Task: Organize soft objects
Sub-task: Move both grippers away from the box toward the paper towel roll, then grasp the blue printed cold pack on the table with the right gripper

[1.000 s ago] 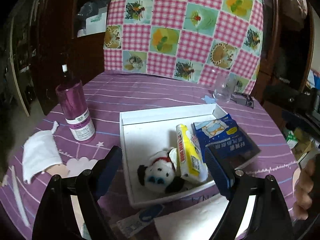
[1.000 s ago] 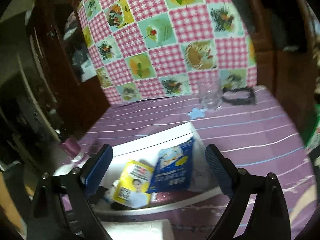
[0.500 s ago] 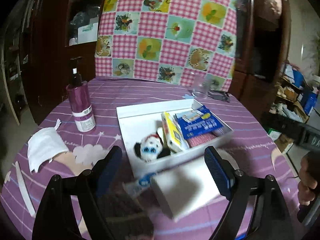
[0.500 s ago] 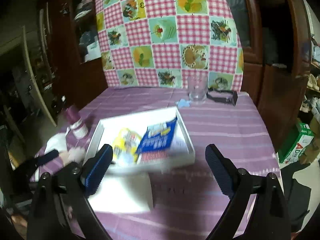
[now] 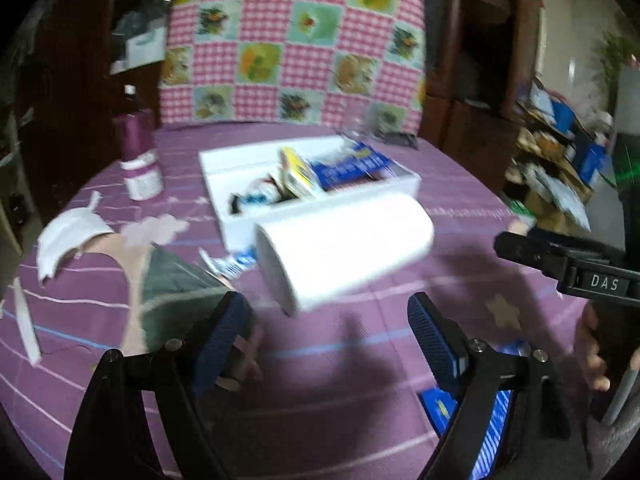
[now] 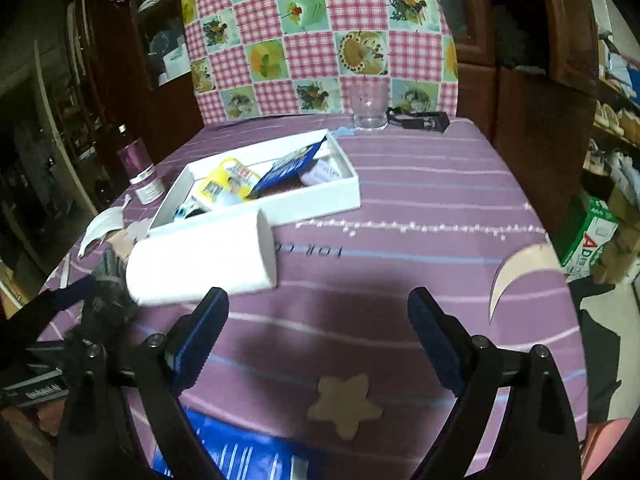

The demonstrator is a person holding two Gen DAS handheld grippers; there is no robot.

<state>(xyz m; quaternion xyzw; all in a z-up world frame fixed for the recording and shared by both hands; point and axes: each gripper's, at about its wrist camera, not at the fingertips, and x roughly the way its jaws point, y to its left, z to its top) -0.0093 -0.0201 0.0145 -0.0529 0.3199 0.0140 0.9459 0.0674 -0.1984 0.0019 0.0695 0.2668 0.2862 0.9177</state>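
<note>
Left wrist view: left gripper [image 5: 330,330] spread wide, nothing between its fingers, bare purple tablecloth [image 5: 360,380] below. White roll [image 5: 344,252] lies mid-frame, against the white box [image 5: 308,184]. Right gripper [image 6: 318,322] closing slightly, gripping nothing.

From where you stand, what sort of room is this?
Probably a lived-in home, maybe a dining room: a round table under a purple cloth, dark wooden cabinets behind it, and a drinking glass beside a pink checked chair cover.

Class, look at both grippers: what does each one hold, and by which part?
Nothing. The left gripper and right gripper both stand open over the purple tablecloth, empty.
</note>
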